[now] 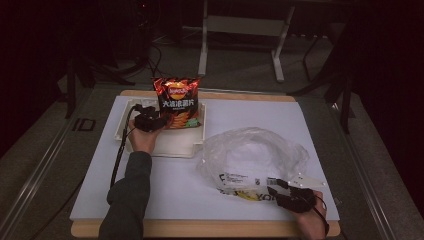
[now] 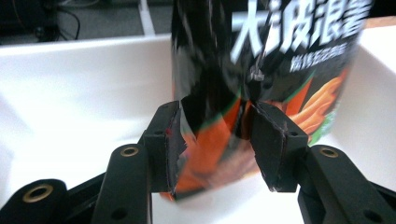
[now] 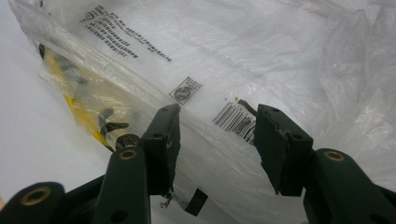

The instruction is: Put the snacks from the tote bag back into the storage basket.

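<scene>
Left tongs [image 1: 150,121] pinching chip bag [image 1: 177,102], upright in white tray [image 1: 172,146] at tabletop [image 1: 170,190] rear left. Right tongs [image 1: 280,189] spread at near edge of plastic bag [image 1: 252,155], front right; grip not clear.

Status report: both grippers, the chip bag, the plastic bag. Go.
Left gripper shut on chip bag, upright in white tray. Right gripper open, jaws astride plastic bag edge. Nothing in the way.
</scene>
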`<state>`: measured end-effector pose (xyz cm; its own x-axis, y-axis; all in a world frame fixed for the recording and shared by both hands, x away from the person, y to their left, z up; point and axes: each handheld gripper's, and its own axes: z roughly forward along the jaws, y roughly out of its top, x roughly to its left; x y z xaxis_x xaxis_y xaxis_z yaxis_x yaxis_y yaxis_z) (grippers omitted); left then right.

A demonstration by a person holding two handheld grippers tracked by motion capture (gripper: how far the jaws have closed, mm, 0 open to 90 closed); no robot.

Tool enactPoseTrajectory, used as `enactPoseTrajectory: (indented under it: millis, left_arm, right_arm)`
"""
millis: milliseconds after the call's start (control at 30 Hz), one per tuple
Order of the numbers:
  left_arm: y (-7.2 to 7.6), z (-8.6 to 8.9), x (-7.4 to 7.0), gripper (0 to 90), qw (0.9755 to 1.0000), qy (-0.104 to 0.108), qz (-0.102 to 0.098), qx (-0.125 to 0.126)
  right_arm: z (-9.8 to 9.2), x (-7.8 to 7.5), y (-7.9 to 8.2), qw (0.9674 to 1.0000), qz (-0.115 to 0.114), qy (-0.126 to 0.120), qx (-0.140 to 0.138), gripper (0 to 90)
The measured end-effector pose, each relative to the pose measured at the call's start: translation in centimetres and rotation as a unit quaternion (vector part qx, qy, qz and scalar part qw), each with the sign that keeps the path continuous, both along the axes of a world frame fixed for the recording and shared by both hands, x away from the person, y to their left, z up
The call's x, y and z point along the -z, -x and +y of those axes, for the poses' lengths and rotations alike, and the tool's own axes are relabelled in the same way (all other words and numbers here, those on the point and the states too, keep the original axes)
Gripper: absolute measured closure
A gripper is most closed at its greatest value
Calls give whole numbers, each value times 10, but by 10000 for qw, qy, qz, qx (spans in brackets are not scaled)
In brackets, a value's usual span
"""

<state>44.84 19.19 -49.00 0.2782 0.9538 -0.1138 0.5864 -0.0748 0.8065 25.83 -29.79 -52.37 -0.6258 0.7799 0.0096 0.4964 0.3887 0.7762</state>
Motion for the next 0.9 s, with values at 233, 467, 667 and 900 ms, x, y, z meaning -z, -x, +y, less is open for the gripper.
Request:
enactPoseTrajectory:
  millis: [233, 467, 667, 900]
  left_arm:
    - [-2, -1, 4, 537, 9999, -35, 127, -64]
    - [-3, 2, 5, 535, 9996, -20, 247, -134]
    - [1, 3, 2, 530, 9999, 26, 149, -82]
    - [6, 5, -6, 529, 10000, 20, 28, -27]
  right_arm:
    - [1, 0, 0, 10000, 13, 6, 9, 503]
    - [-1, 0, 1, 10000, 0, -8, 18, 503]
    - [-1, 0, 0, 10000, 2, 0, 20, 503]
    - [0, 0, 0, 10000, -10, 14, 2, 503]
